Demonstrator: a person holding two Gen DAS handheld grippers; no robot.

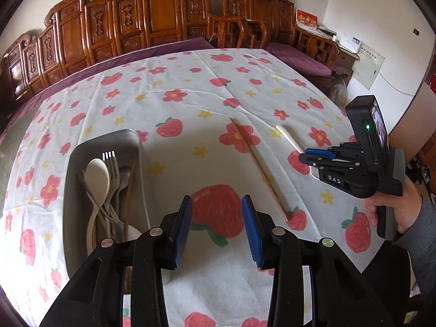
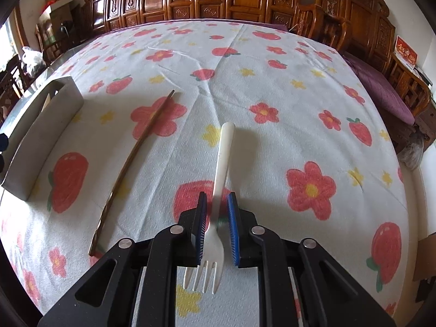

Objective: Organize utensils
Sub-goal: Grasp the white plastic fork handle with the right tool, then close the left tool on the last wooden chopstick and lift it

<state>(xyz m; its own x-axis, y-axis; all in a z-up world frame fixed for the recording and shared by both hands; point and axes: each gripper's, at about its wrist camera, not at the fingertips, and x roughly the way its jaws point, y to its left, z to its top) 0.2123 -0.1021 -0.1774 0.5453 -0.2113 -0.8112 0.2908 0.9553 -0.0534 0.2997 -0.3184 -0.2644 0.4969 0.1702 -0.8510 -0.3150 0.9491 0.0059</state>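
A white plastic fork (image 2: 221,174) lies on the flowered tablecloth, tines toward the camera. My right gripper (image 2: 217,204) straddles its neck with the jaws partly open, the pads not clearly touching it. The fork's handle also shows in the left wrist view (image 1: 288,138), beside the right gripper (image 1: 309,160). A brown chopstick (image 2: 130,160) lies to the left; it also shows in the left wrist view (image 1: 257,167). A metal tray (image 1: 81,147) holds a white spoon (image 1: 96,179), a fork and other utensils. My left gripper (image 1: 217,211) is open and empty over the cloth.
The tray's outer wall (image 2: 41,136) stands at the left of the right wrist view. Carved wooden chairs and benches (image 1: 152,16) line the far side of the table. The table's right edge (image 2: 408,179) drops off toward the floor.
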